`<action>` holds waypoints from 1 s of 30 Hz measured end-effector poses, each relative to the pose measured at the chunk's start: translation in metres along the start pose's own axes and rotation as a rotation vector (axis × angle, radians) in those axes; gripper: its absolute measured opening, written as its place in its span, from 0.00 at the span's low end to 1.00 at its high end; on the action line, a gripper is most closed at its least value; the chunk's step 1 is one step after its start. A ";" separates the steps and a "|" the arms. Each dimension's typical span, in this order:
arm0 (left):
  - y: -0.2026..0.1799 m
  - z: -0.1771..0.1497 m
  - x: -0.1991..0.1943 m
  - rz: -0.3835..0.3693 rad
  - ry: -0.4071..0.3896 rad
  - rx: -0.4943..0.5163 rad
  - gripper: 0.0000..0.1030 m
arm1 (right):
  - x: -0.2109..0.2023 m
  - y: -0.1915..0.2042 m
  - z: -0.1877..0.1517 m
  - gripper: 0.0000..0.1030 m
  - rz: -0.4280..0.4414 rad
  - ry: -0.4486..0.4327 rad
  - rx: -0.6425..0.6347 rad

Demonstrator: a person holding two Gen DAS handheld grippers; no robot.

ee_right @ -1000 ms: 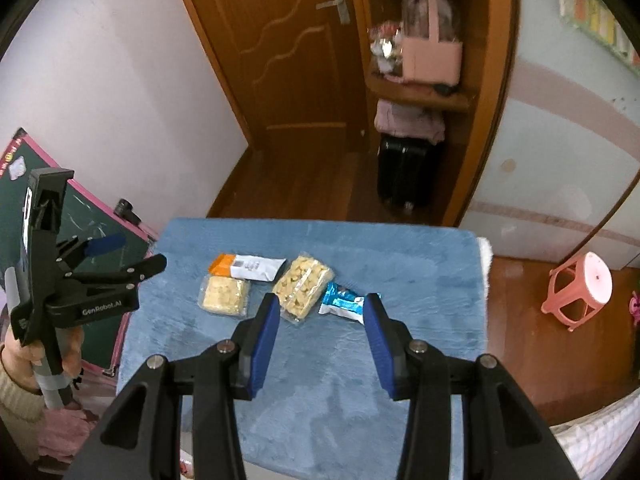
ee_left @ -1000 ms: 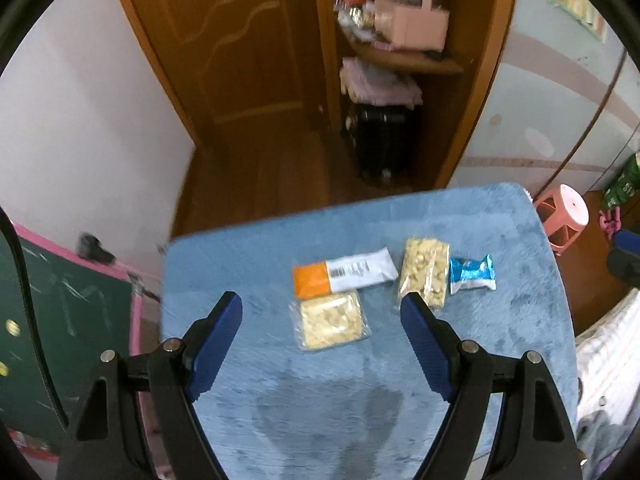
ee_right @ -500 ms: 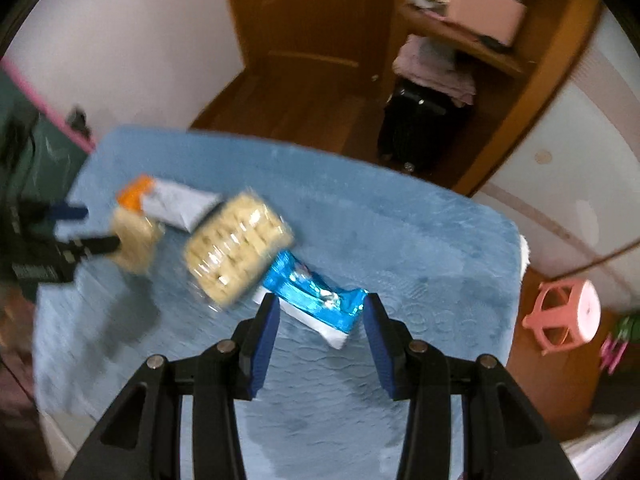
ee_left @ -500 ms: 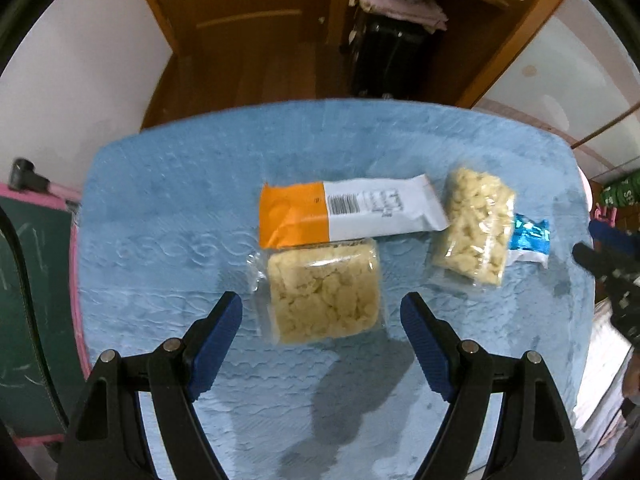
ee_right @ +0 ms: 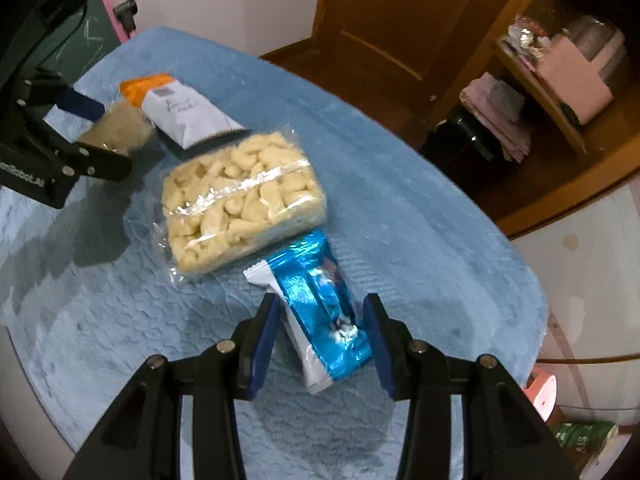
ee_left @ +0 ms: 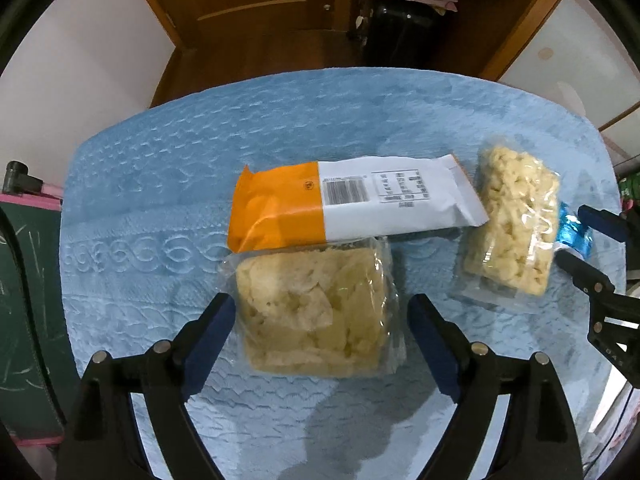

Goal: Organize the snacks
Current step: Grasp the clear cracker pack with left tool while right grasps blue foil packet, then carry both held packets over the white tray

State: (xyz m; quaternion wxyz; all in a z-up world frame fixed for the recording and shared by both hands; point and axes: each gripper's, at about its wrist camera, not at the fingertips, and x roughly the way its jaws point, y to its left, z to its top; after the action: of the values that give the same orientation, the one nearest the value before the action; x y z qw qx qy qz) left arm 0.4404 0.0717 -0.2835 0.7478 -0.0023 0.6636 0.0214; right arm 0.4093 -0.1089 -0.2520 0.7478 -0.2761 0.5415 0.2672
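straddling a clear square pack of pale chips (ee_left: pixel 316 312), the left gripper (ee_left: pixel 320 332) points straight down with its jaws opening; the pack sits between the blue pads (ee_left: pixel 208 332) but neither pad presses on it. the right gripper (ee_right: pixel 324 340) stands apart around a shiny blue wrapper (ee_right: pixel 320 308) in the same way, with a sliver of gap visible on each side, so nothing is clamped yet.

four snacks lie on the blue towel (ee_left: pixel 160 184), all loosely bunched near its middle. an orange-and-white packet (ee_left: pixel 352 208) lies just above the chip pack, its lower edge overlapping the pack's top. a clear bag of pale puffed pieces (ee_right: pixel 240 200) lies between that pair and the blue wrapper, touching the wrapper's far end.

judging by this layout, the organizing has barely begun: no snack is lifted, and no bin, tray or tidy row shows in either view, so where they are meant to go cannot be told. what is in hand appears to be the first pair of grasps, one per gripper. left to do, probably, are closing on both items, moving them, and then dealing with the orange-and-white packet and the puffed bag.
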 end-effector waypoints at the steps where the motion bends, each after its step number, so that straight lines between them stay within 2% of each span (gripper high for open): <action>1: 0.001 0.002 0.002 0.004 0.002 -0.004 0.85 | 0.003 -0.002 0.001 0.44 0.008 0.007 0.005; 7: 0.023 0.000 0.018 -0.003 0.039 -0.066 0.85 | 0.009 -0.011 0.003 0.44 0.050 0.007 0.083; 9: 0.032 -0.002 0.023 -0.040 0.050 -0.106 0.85 | 0.007 -0.013 0.000 0.36 0.061 0.005 0.117; 11: 0.036 -0.004 0.022 -0.061 0.034 -0.124 0.85 | 0.005 -0.013 -0.003 0.34 0.054 0.005 0.136; 13: 0.039 -0.006 0.020 -0.065 0.024 -0.123 0.77 | 0.001 -0.010 -0.009 0.34 0.041 0.002 0.149; 15: 0.044 -0.009 0.014 -0.055 0.005 -0.111 0.56 | -0.006 -0.007 -0.016 0.33 0.040 -0.006 0.164; 17: 0.041 -0.014 0.006 -0.058 -0.010 -0.109 0.50 | -0.015 -0.005 -0.024 0.33 0.047 -0.019 0.186; 19: 0.041 -0.020 -0.007 -0.084 -0.038 -0.121 0.48 | -0.028 -0.003 -0.033 0.33 0.049 -0.036 0.209; 23: 0.036 -0.037 -0.044 -0.089 -0.099 -0.087 0.47 | -0.064 0.000 -0.053 0.33 0.063 -0.087 0.270; 30: 0.015 -0.090 -0.147 -0.129 -0.208 0.020 0.47 | -0.154 0.014 -0.094 0.33 0.119 -0.217 0.401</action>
State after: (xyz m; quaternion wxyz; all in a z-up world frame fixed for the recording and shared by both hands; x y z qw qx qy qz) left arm 0.3336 0.0790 -0.1477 0.8124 -0.0355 0.5811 -0.0332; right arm 0.2953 -0.1805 -0.1313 0.8243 -0.0592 0.5156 0.2262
